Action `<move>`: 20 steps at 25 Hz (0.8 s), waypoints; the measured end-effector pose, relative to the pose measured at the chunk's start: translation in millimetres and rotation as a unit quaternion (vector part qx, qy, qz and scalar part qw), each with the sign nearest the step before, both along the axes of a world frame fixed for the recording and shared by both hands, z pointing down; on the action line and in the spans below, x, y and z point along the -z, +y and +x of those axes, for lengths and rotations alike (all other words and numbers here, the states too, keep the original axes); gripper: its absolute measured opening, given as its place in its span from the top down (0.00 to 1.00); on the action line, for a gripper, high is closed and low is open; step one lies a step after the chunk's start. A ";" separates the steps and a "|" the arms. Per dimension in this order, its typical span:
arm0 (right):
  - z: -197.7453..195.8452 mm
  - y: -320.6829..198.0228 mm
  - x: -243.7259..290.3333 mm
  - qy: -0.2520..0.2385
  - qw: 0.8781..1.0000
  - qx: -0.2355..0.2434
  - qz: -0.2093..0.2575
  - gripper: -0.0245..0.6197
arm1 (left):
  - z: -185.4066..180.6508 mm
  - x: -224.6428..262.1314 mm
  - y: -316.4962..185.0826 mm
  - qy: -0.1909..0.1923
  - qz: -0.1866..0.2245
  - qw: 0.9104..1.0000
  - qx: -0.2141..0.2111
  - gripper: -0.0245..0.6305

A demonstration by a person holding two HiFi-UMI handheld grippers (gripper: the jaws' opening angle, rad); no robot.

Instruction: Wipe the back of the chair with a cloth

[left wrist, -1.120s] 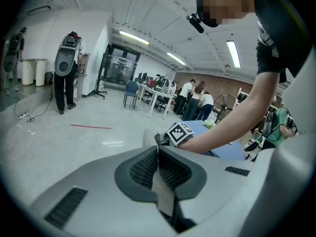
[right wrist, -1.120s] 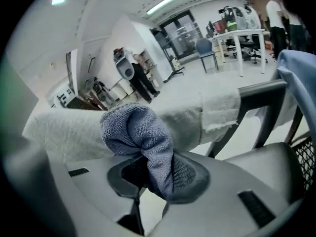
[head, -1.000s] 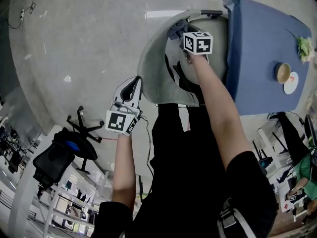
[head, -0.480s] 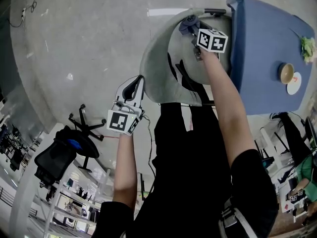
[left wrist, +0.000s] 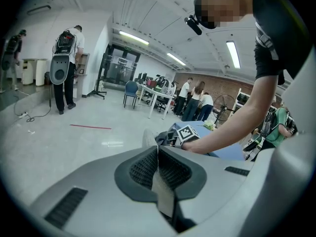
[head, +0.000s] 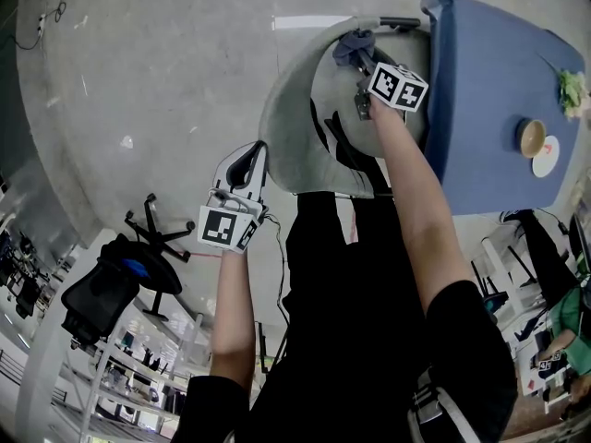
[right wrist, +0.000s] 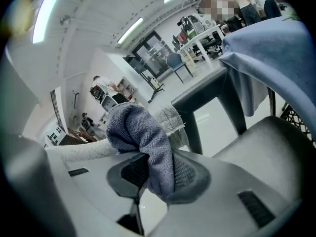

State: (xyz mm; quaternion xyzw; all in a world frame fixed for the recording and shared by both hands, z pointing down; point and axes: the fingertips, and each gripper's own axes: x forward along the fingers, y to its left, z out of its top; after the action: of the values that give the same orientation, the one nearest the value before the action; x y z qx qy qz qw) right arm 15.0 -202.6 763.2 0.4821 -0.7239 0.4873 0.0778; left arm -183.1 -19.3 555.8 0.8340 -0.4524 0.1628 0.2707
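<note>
1. My right tool (head: 358,63) is clamped on the grey cloth (head: 349,46), at the upper rim of the chair back (head: 282,127).
2. My left tool (head: 249,160) hangs beside the chair, jaws closed together on nothing.
3. The blue-covered table (head: 489,109) stands just beside the chair.

Dressed in black, the person wears a short-sleeved top (head: 369,321). The pale grey moulded left gripper (head: 253,158) has black ribbed pads (left wrist: 143,169) set in dark surrounds. It carries a white cube with black square markers (head: 226,226) and trails a thin cable (head: 277,266). The right gripper (head: 363,63), of the same grey moulding, carries a matching black-and-white marker cube (head: 398,86).
</note>
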 end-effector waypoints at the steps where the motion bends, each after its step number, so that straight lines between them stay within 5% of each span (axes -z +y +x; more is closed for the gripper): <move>1: 3.6 3.1 -0.7 0.000 1.000 -0.013 -0.001 0.79 | -0.7 0.2 -0.1 0.001 0.000 1.000 0.001 0.93; 5: 28.4 9.1 -19.4 0.026 0.998 -0.054 -0.031 0.80 | -2.1 -0.4 -0.4 0.002 -0.001 1.000 -0.001 0.93; 12: 53.7 -19.4 -37.8 0.094 0.993 -0.041 -0.062 0.79 | -0.8 -2.4 -0.5 0.008 -0.001 1.000 -0.003 0.93; 20: -3.3 -19.0 -49.7 0.171 0.976 0.123 -0.057 0.79 | 0.9 -5.4 -0.6 0.014 -0.001 1.000 -0.003 0.93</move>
State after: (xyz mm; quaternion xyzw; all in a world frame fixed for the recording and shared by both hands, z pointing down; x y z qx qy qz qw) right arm 11.7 -221.7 812.9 0.4602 -0.7248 0.4249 0.2869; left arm -182.3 -19.9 561.2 0.8373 -0.4460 0.1526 0.2771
